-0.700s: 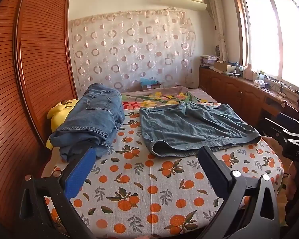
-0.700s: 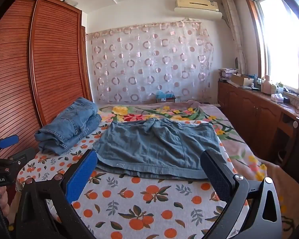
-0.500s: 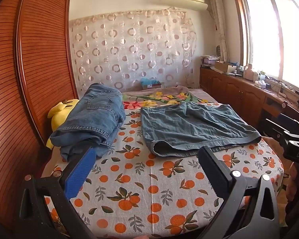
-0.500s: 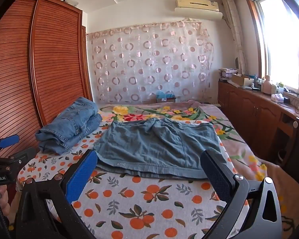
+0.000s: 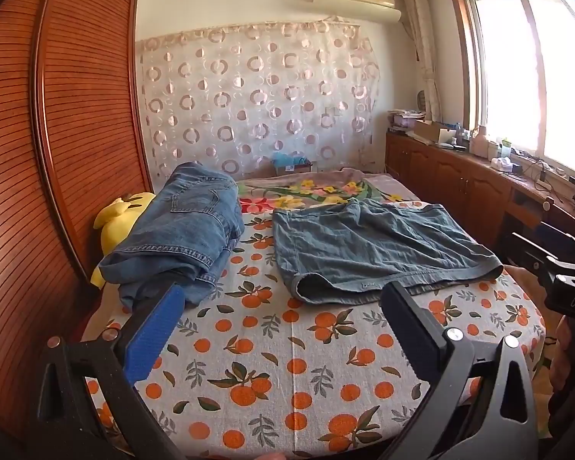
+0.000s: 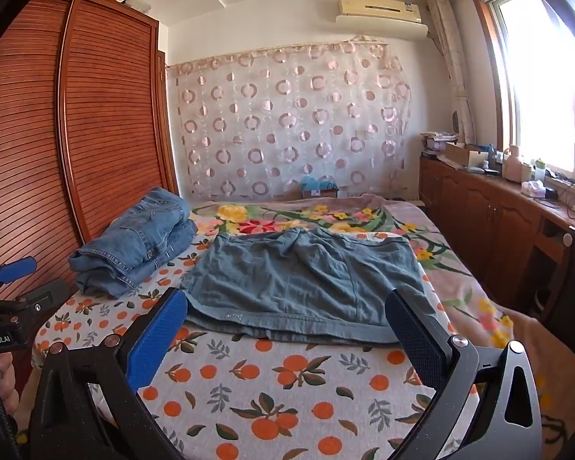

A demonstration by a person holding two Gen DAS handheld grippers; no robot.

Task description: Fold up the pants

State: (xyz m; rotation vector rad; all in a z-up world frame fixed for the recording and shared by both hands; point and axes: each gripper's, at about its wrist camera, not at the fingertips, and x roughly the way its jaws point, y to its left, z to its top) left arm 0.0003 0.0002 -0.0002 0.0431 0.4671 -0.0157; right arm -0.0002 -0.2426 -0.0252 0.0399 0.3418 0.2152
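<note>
The grey-blue pants lie flat just ahead of the right tongs, already doubled by the look of it, so at least one more fold seems left; both tongs, the left too, gape wide, holding nothing. Left of them sit folded jeans, all on the orange-print sheet, wardrobe left, window right.

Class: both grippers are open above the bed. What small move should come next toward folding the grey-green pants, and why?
Probably bring the left gripper and right gripper forward and down to the near edge of the flat grey-green pants. Both are open and empty, short of the cloth; the folded blue jeans already lie aside.
</note>
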